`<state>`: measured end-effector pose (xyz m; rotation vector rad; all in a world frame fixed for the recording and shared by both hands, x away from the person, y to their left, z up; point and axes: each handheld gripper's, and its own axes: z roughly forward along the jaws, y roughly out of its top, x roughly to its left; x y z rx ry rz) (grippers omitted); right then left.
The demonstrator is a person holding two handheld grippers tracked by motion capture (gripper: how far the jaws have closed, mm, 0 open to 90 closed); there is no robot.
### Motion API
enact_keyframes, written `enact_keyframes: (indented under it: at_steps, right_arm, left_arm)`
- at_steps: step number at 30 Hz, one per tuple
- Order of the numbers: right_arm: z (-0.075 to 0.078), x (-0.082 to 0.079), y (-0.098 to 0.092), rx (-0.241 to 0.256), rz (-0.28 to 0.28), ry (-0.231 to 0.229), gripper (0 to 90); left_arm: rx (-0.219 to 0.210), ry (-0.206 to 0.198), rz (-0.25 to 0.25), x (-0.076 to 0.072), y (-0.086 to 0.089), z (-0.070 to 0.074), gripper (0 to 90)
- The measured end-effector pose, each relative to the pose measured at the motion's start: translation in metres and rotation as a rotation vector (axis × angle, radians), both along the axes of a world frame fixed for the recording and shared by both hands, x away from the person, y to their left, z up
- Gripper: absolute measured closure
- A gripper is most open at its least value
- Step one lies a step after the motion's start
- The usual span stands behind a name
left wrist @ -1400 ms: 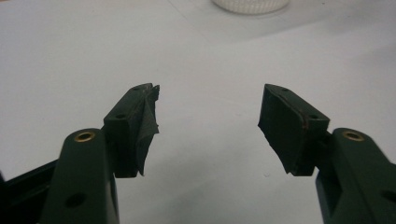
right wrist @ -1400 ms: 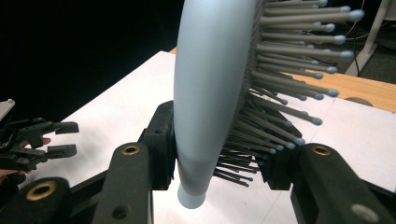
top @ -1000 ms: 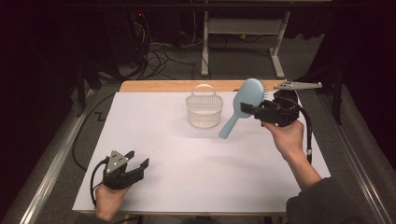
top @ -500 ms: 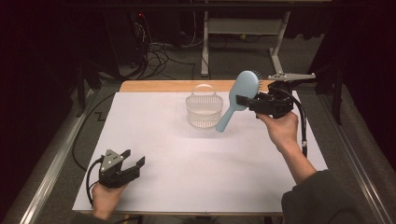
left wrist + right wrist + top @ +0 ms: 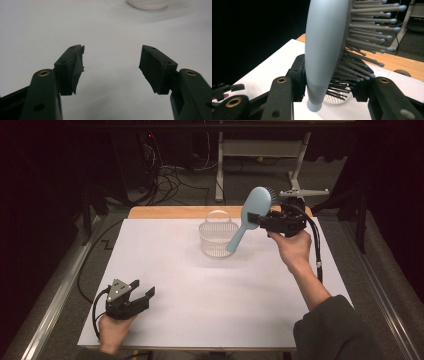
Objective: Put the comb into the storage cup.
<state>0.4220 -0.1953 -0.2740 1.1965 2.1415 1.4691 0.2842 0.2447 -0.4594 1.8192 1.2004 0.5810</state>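
While the right gripper (image 5: 261, 220) is clamped on the head of the blue hairbrush (image 5: 248, 216), the brush hangs in the air above the table (image 5: 165, 250), at about one o'clock from its centre, handle slanting down toward the white basket (image 5: 218, 238). The handle tip sits just over the basket's near right rim; whether it touches cannot be settled from the high view.

In the right gripper view one jaw presses the smooth back of the brush (image 5: 324, 45) and the other bears on the bristles (image 5: 362, 50). Judgement: the brush is light and its body stiff, but the back looks glossy and likely slippery, and the bristles give under load, so this hold may let it swivel. The neck where handle meets head would offer a firmer purchase.

The left gripper (image 5: 137, 295) rests at about seven o'clock on the table, jaws spread and empty; one pad (image 5: 78, 65) carries frayed tape.

Hidden or unclear: the basket's interior, the brush handle's lower end in the right gripper view, and the table's far edge in shadow.
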Motion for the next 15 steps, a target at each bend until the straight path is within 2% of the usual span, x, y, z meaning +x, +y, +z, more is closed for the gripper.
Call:
enact_keyframes:
  at_steps: [10, 15]
  right_arm:
    - [-0.001, 0.017, 0.013, -0.017, -0.024, 0.011, 55.8]
    - [0.0, 0.023, 0.017, -0.016, -0.031, 0.0, 55.8]
  left_arm:
    - [-0.001, -0.004, -0.003, 0.0, 0.0, 0.0, 36.0]
    - [0.003, -0.005, -0.009, 0.0, 0.0, 0.0, 36.0]
